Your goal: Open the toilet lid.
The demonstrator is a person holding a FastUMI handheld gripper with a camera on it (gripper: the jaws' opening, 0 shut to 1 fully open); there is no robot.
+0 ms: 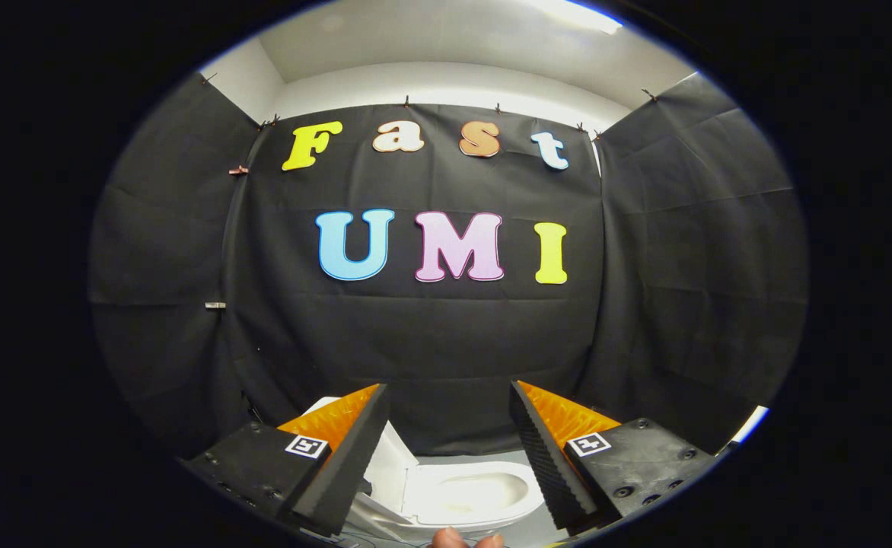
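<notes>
Down between the fingers sits the toilet (pixel 469 495), its lid (pixel 389 464) standing up at the left side of the bowl; the tool (pixel 446 449) hangs released, fingers spread wide, black cloth wall (pixel 431 342) beyond, fingertips (pixel 465 539) below.

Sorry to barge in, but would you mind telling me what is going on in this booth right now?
A person, whose fingertips show at the bottom, holds a two-finger gripper above a small white toilet in front of the black cloth wall. The gripper's fingers are spread open and grip nothing; the toilet sits below and between them. Its lid appears already raised on the left side, with the bowl exposed, so the opening looks done.
</notes>
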